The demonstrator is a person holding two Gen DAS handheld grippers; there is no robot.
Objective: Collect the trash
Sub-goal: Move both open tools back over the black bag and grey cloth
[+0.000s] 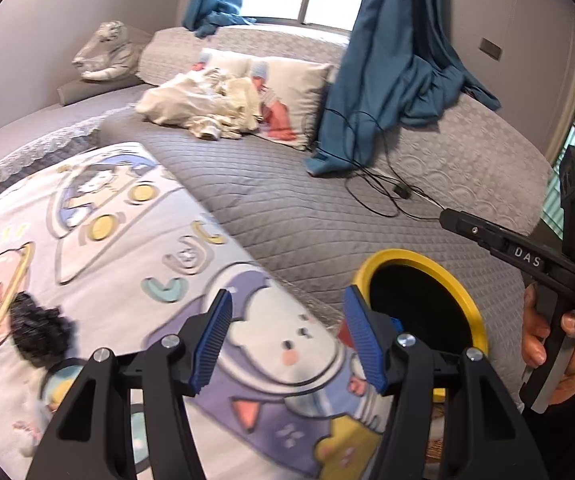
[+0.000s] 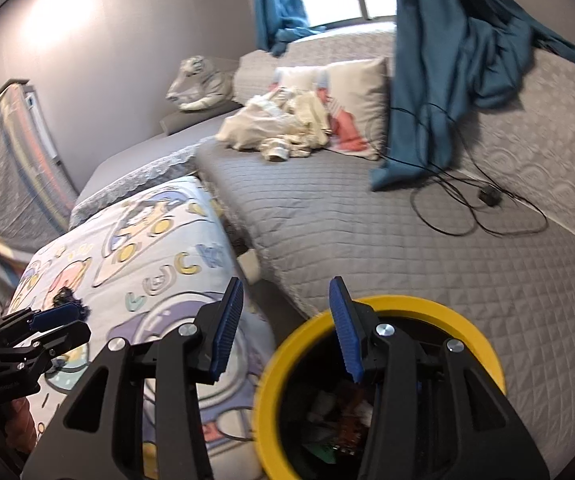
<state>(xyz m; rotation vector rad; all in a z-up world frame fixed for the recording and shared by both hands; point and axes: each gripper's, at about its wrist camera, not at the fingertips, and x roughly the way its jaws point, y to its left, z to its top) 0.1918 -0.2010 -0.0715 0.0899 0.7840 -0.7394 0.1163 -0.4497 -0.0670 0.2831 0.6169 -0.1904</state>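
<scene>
A yellow-rimmed black trash bin [image 1: 459, 296] stands by the grey bed; in the right wrist view the bin [image 2: 287, 356] is just below, with several pieces of trash [image 2: 339, 420] inside. My left gripper [image 1: 287, 340] is open and empty above a cartoon-print quilt [image 1: 107, 240]. A black crumpled scrap [image 1: 37, 328] lies on the quilt at the left; it also shows in the right wrist view [image 2: 67, 300]. My right gripper [image 2: 283, 332] is open and empty over the bin's left rim. The left gripper [image 2: 53, 322] shows at the left there, the right one [image 1: 447, 218] at the right in the left view.
A grey quilted bed [image 2: 407, 248] carries a black cable with adapter [image 2: 487, 196], cream clothes [image 2: 279, 128], pillows [image 2: 351, 96] and hanging blue curtains [image 2: 439, 80]. A plush tiger [image 2: 203, 88] lies by the wall. A mattress [image 2: 3, 168] leans at the left.
</scene>
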